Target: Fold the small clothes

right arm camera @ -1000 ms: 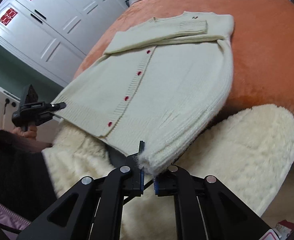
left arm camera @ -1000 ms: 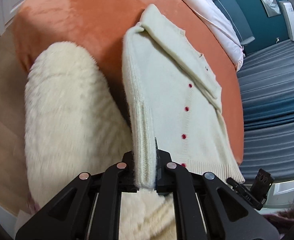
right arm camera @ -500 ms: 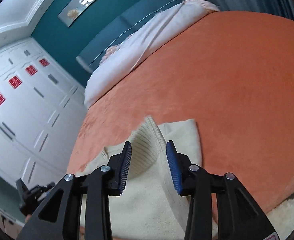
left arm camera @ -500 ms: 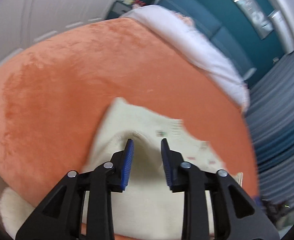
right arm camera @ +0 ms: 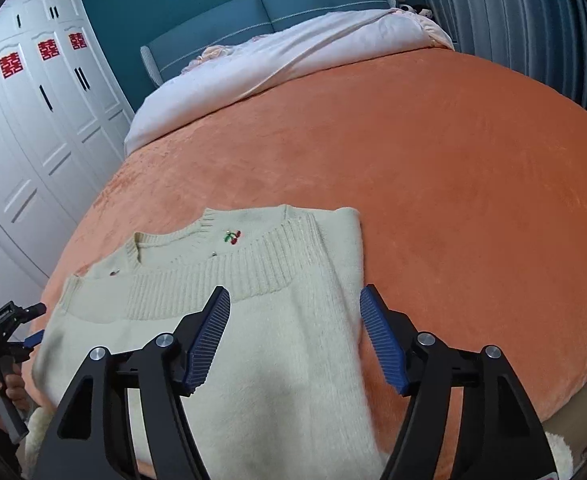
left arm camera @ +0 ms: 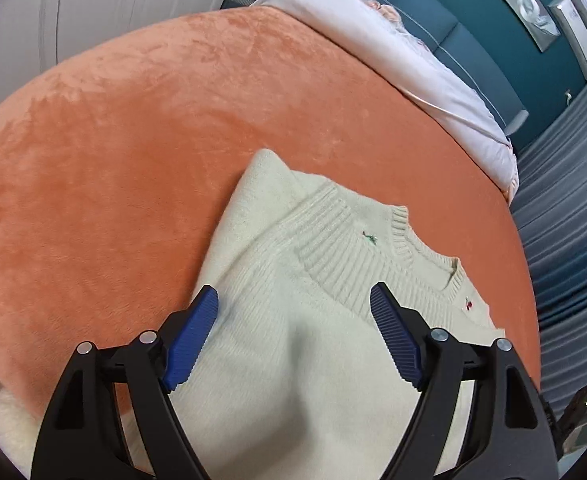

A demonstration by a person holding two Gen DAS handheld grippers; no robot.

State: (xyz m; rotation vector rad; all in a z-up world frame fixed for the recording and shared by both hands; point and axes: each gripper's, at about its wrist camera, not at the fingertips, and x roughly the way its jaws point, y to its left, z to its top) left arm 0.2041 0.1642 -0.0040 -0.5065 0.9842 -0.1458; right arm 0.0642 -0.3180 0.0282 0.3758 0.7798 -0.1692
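Observation:
A cream knitted cardigan [left arm camera: 293, 344] lies folded on the orange blanket [left arm camera: 133, 140], its ribbed hem laid up over the neckline. It also shows in the right wrist view [right arm camera: 273, 320], with a small cherry motif [right arm camera: 232, 237] near the collar. My left gripper [left arm camera: 293, 320] is open and empty just above the folded top layer. My right gripper [right arm camera: 295, 324] is open and empty above the cardigan's right side.
The orange blanket [right arm camera: 433, 184] covers a bed. A pale pink duvet [right arm camera: 293, 52] lies at the headboard end. White wardrobes [right arm camera: 25, 128] stand at the left and grey curtains [left arm camera: 573, 220] at the right. A fluffy white rug [left arm camera: 9, 420] lies below the bed's near edge.
Both grippers carried the cardigan's lower edge up to the neckline and let go. Their jaws have opened wide, and the fold now rests on the blanket.

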